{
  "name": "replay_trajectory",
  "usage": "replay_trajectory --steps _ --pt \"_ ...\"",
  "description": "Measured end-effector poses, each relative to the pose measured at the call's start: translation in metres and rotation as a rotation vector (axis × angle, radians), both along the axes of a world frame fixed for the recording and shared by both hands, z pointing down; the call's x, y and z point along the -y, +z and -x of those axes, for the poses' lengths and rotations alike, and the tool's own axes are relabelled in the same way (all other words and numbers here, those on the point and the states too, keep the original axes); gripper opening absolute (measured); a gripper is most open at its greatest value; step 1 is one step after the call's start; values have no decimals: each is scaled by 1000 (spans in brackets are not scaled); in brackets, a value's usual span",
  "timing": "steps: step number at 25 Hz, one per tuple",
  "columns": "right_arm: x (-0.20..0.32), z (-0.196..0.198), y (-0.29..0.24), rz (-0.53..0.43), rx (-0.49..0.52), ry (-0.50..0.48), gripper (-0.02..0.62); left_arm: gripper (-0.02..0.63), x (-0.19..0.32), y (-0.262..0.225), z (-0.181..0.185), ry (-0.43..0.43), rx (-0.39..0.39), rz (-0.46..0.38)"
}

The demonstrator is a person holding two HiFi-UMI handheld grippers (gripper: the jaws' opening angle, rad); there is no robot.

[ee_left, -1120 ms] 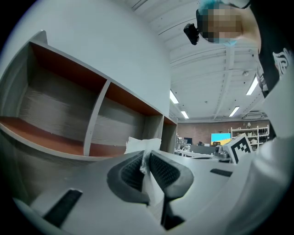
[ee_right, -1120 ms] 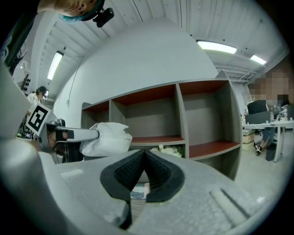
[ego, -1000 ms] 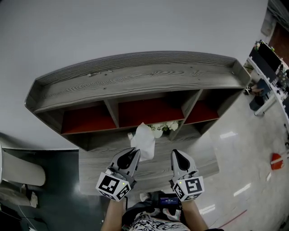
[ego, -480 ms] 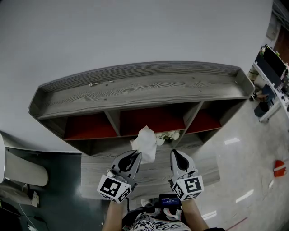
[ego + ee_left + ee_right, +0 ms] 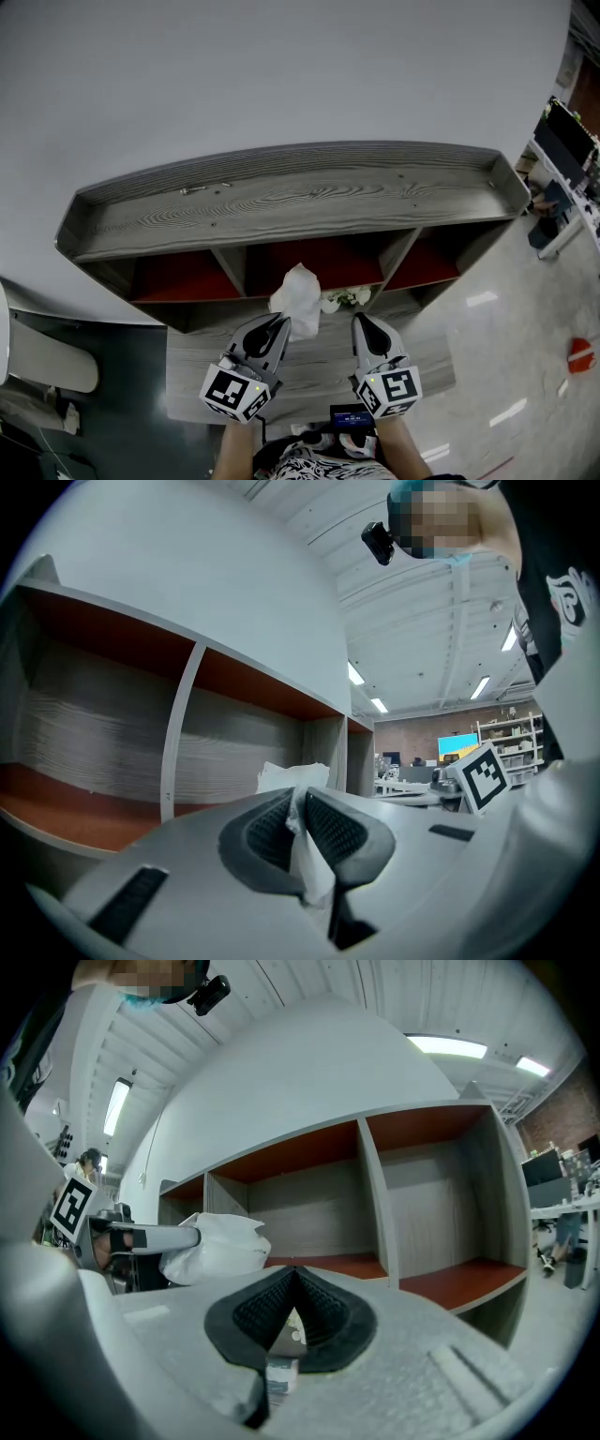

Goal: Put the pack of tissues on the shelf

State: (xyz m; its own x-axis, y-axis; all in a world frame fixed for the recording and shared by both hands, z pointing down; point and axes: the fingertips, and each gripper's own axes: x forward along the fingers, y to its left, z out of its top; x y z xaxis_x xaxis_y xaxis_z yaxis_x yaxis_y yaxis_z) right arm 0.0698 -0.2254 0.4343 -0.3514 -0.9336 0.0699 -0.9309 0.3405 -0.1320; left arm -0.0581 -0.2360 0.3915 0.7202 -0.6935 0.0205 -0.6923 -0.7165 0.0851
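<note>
The pack of tissues [image 5: 297, 298] is a white, crinkled plastic bundle held up in front of the shelf's middle red compartment [image 5: 314, 260]. My left gripper [image 5: 280, 325] is shut on the pack's lower edge; in the left gripper view the wrap [image 5: 302, 841] is pinched between the dark pads and the pack's top [image 5: 291, 774] pokes out above them. My right gripper [image 5: 360, 322] hovers beside it to the right, shut and holding nothing. From the right gripper view, the pack [image 5: 220, 1244] hangs at the left with the shelf's compartments behind it.
The grey wood shelf [image 5: 281, 192] has a wide top board with a raised rim, three red-floored compartments and a lower ledge [image 5: 323, 361]. White flowers [image 5: 343, 299] lie on that ledge right of the pack. A glossy floor and desks lie to the right.
The left gripper has carried the pack up and forward, from over the lower ledge to the mouth of the middle compartment. The right gripper has moved along beside it.
</note>
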Motion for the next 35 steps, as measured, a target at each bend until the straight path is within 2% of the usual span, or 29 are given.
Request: replay_trajectory --steps 35 --pt "37 -26 9 27 5 2 3 20 58 6 -20 -58 18 6"
